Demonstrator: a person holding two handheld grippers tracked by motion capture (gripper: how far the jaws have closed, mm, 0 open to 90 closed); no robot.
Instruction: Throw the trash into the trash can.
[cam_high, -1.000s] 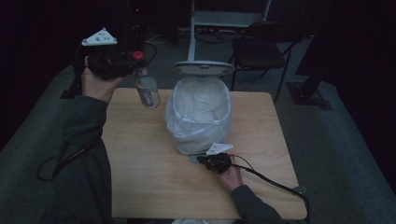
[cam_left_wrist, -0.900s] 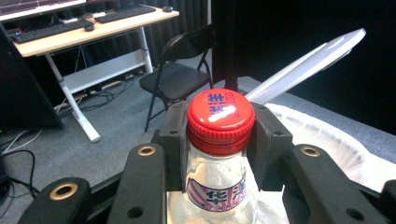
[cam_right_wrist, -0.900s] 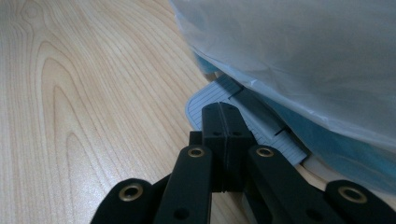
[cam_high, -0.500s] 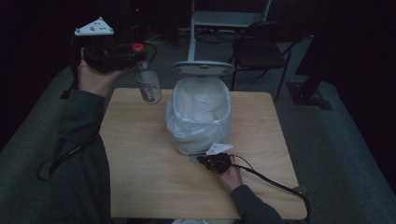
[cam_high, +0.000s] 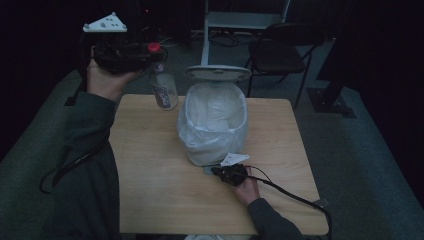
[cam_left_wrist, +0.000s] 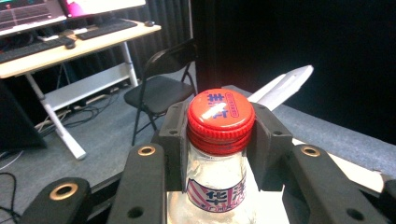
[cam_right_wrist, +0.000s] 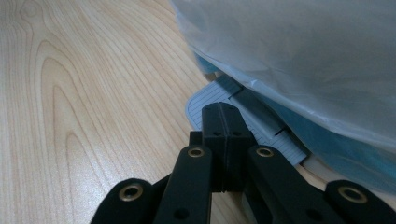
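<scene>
Bottle (cam_high: 165, 90) hangs neck-up from the left gripper (cam_high: 131, 51), jaws clamped under its red cap (cam_left_wrist: 220, 116), at ten o'clock of the open bin (cam_high: 214, 125); right gripper (cam_right_wrist: 223, 119), jaws closed empty, presses the pedal (cam_right_wrist: 254, 130).

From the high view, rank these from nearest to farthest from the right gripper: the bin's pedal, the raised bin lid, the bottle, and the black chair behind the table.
From the right gripper:
1. Pedal, right at its tip by the foot of the bin.
2. Bin lid, raised at the bin's far side.
3. Bottle, held up left of the bin by the left gripper.
4. Black chair, beyond the table's far edge.
</scene>
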